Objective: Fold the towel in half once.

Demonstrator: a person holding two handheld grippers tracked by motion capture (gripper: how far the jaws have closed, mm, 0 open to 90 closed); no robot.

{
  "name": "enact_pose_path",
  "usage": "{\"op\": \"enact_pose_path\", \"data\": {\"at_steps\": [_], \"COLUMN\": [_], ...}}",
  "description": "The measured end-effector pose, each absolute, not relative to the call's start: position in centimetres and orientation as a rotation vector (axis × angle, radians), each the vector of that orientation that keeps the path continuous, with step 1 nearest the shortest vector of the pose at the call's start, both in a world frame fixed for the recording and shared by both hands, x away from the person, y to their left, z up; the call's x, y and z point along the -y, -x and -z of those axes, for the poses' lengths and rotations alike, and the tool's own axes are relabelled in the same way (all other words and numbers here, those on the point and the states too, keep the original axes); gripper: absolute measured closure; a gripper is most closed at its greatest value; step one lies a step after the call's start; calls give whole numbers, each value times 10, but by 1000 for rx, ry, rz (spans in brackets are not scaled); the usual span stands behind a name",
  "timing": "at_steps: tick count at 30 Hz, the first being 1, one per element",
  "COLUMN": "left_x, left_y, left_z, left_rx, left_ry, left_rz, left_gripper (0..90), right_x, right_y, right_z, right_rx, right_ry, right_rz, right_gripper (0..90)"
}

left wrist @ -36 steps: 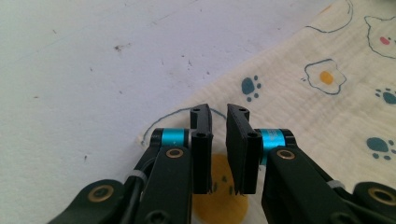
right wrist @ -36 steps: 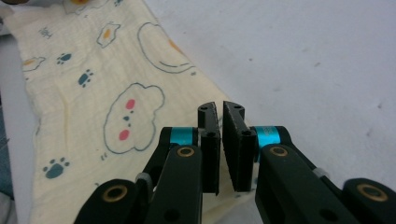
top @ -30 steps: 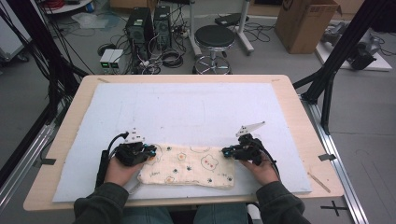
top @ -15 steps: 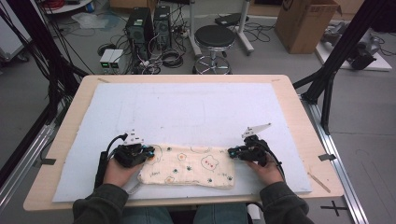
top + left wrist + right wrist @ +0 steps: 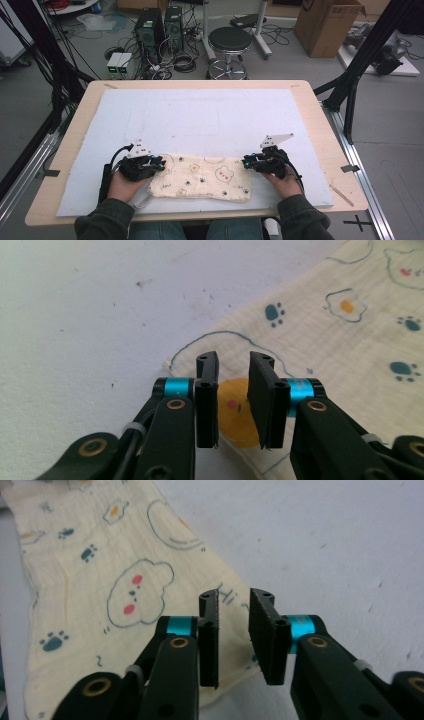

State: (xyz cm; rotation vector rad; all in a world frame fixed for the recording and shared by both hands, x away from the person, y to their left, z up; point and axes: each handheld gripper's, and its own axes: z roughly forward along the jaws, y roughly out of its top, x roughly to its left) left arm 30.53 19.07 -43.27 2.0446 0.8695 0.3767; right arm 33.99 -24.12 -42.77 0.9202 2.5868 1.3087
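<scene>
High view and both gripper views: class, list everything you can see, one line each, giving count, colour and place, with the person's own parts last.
Folded cloth: one, pale yellow with bears, paw prints and fried eggs, near edge of the mat.
Foam mat: one, white, covering most of the table.
Table: one, light wood, centre.
Stool: one, black round seat, floor beyond the table.
Computer towers: two, black, floor at far left.
Cardboard box: one, brown, floor at far right.
Left gripper: one, black, jaws just opened, over the cloth's left corner.
Right gripper: one, black, jaws just opened, over the cloth's right corner.
Sleeves: two, dark green, bottom edge.
</scene>
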Motion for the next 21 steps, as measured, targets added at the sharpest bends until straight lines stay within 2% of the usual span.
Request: {"op": "enact_pose_path", "data": {"at_steps": [4,8,21], "left_x": [-190,-190,-195], "left_y": [-301,-298,-292], "left_z": [428,424,412], "left_rx": [-837,-811,-775], "left_ry": [-2040,-2036,-1970], "left_rz": [-371,-365,-358], "left_gripper": [660,606,455], "right_x": [238,235,229], "right_y": [-337,-333,-324], "right_z": [422,416,411], "right_rx": [-2552,-2515,-2500], "right_ry": [-896,-872,-815], "right_rz": [-1352,-1392,-1367], "right_gripper": [660,553,404]}}
